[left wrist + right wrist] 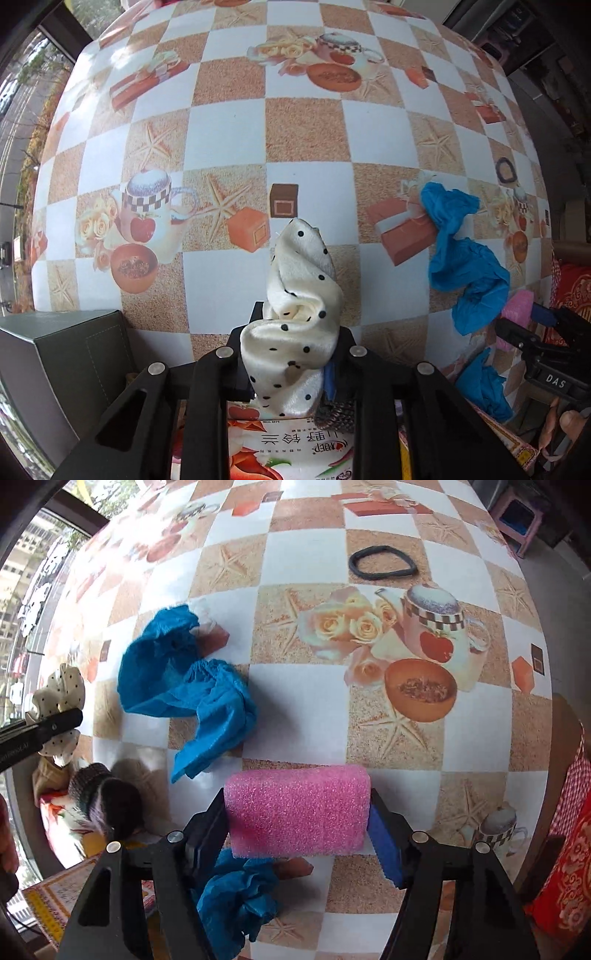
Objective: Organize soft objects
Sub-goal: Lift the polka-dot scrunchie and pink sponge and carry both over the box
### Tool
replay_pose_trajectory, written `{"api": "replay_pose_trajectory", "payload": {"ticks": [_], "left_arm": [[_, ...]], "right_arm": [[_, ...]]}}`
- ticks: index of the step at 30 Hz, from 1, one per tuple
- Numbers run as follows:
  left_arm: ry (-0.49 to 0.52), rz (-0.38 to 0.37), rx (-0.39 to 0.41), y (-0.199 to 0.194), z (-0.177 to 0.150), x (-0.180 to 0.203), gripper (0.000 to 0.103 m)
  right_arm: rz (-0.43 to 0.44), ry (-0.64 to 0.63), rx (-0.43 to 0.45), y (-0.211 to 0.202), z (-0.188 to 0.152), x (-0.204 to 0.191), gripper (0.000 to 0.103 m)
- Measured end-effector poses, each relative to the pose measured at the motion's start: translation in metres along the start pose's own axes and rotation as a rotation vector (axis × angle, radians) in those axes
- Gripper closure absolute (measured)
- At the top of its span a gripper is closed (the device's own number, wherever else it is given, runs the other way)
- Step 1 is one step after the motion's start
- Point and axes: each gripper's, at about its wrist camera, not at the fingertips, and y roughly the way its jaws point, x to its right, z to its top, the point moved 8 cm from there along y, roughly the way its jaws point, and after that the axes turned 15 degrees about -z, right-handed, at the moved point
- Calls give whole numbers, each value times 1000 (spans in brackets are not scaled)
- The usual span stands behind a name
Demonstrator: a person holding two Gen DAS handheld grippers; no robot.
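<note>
Counting from the pink sponge: one sponge, two crumpled blue covers, one white dotted scrunchie, one black hair band, one dark knitted piece. The right gripper has its jaws closed on the sponge's two ends, holding it crosswise just above the checkered tablecloth. One blue cover lies beyond and left of the sponge, the other blue cover just under it. The hair band sits far beyond the sponge, well apart. The left gripper, left of the sponge, is clamped on the scrunchie, which bulges up between its jaws. Below it lies a printed packet with Chinese writing I cannot read; "DAS" shows on the right gripper's body. The knitted piece rests left of the sponge.
</note>
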Motion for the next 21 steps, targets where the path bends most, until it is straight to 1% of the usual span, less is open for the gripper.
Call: {"api": "replay_pose_trajectory", "payload": {"ticks": [4, 7, 10, 11, 13, 16, 19, 21], "left_arm": [[91, -14, 33, -20, 3, 31, 75], [165, -45, 47, -32, 1, 59, 75], [255, -71, 59, -43, 3, 94, 75], [283, -81, 64, -38, 0, 113, 75], [338, -106, 66, -42, -1, 137, 75], [427, -142, 61, -47, -13, 175, 75], [530, -163, 53, -53, -32, 210, 75], [591, -185, 45, -58, -47, 229, 75]], "right_arm": [[21, 47, 18, -19, -3, 15, 32], [26, 75, 33, -33, -12, 27, 32], [27, 108, 47, -43, -23, 43, 32], [28, 125, 51, -46, -28, 50, 32], [33, 165, 58, -56, -36, 58, 32], [37, 229, 75, -69, -49, 71, 32], [30, 283, 98, -81, -65, 85, 32], [11, 304, 110, -86, -73, 83, 32]]}}
